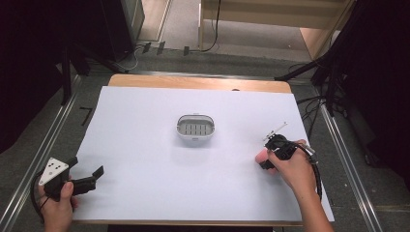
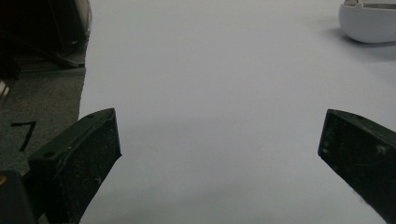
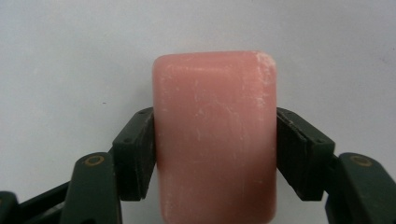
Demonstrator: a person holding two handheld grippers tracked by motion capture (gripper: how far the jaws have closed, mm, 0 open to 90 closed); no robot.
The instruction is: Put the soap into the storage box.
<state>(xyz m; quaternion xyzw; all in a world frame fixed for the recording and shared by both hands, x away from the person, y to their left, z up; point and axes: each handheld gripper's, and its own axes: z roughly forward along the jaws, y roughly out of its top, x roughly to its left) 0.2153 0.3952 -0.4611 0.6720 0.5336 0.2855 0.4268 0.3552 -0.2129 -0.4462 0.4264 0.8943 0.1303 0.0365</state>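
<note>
Right gripper (image 3: 215, 154): we see its two black jaws pressed against the long sides of a pink soap bar (image 3: 215, 135); in the high view we find this gripper (image 1: 270, 155) at the right of the table, near side, pointed down at the sheet.
Left gripper (image 2: 219, 154): we see its jaws spread wide with nothing between them but bare white sheet; in the high view it sits at the near left corner (image 1: 87, 180), a grey three-cornered plate on top.
Soap bar: one, pink, with rounded edges and a whitish scuff at its top right corner; we find it clamped in the right gripper just over the white sheet, and we cannot tell whether it touches the sheet.
Soap dish (image 1: 195, 128): one, white, oval, with a slotted grey insert; we place it at the middle of the table, well apart from both grippers, and its rim shows at the far right of the left gripper view (image 2: 369, 23).
White sheet (image 1: 145, 145): one, covering most of the wooden table (image 1: 193, 82).
Writing: we read no brand or label on the soap or dish; on the floor left of the table we see one black mark shaped like a 7 (image 1: 86, 115).
Hands: two, one on each gripper.
</note>
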